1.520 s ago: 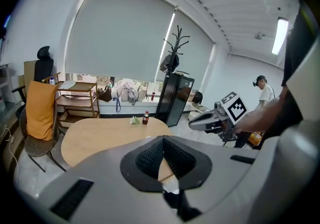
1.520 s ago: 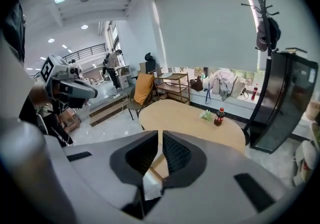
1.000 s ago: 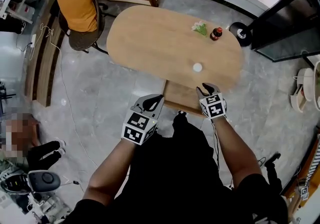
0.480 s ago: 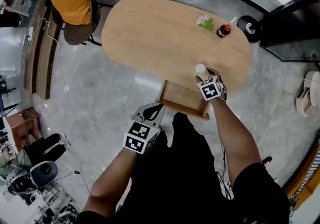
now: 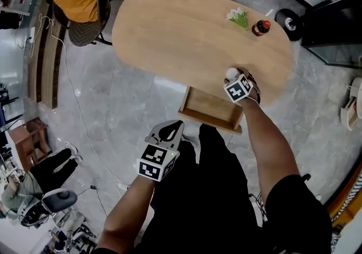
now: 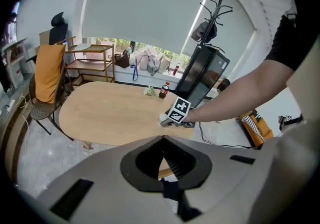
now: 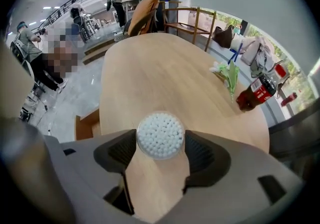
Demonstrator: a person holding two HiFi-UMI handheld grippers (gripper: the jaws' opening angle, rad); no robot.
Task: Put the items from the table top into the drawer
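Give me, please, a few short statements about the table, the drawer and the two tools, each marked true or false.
1. The drawer under the table is open. True.
2. The right tool has nothing between its jaws. False: a tub of cotton swabs sits between them as they open.
3. The cola bottle lies in the drawer. False: it is on the table, near the far edge.
4. The left tool is shut and empty. True.

An office-like room: oval wooden table (image 5: pixel 186 26), swivel chair (image 5: pixel 85 31), coat rack (image 6: pixel 212 6), roller blind (image 6: pixel 145 8).
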